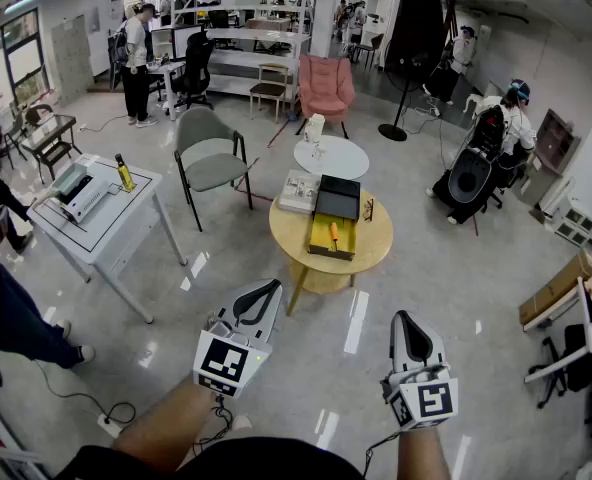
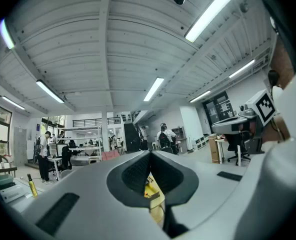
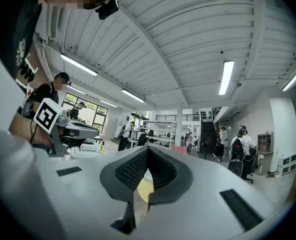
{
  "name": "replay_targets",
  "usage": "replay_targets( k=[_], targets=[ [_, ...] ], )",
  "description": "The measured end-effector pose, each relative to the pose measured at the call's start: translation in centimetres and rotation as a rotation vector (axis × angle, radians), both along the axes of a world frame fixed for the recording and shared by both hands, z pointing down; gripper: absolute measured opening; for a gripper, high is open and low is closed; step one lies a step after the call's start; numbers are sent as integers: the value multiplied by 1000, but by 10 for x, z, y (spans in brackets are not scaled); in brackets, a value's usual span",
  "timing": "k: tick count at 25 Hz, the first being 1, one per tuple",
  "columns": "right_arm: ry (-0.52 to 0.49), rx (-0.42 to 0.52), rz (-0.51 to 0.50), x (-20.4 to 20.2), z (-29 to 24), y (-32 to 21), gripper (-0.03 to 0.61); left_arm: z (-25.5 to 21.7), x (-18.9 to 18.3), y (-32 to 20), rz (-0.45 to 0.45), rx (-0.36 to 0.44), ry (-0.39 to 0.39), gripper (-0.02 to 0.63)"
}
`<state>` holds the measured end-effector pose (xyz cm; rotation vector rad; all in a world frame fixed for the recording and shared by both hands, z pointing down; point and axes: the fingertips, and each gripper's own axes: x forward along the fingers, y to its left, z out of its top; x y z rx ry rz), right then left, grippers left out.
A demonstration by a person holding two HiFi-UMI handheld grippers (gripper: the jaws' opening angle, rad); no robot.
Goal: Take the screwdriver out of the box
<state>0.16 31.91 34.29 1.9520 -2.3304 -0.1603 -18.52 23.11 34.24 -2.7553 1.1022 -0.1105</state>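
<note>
An open box with a yellow inside and a black lid lies on the round wooden table ahead of me. An orange-handled screwdriver lies inside it. Both grippers hang over the floor, well short of the table, and point level towards it. My left gripper has its jaws together with nothing between them; in the left gripper view a sliver of the yellow box shows below the pads. My right gripper is shut and empty too, as the right gripper view shows.
A white booklet and glasses lie on the wooden table. Behind it stand a small white round table, a grey chair and a pink armchair. A white desk stands at the left. People stand around the room's edges.
</note>
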Motion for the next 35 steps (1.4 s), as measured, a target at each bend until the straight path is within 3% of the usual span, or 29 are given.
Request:
replay_targets(
  k=[10,19,35],
  targets=[
    [-56,31,-45,31,4,23,14,-6,29,32,-65,27,-15,12],
    [-76,39,-29,48,5,33,15,-7,46,50,-46,24,3,12],
    [-82,30,18,58,10,7,15,-4,61,15,-6,20,-20,12]
  ],
)
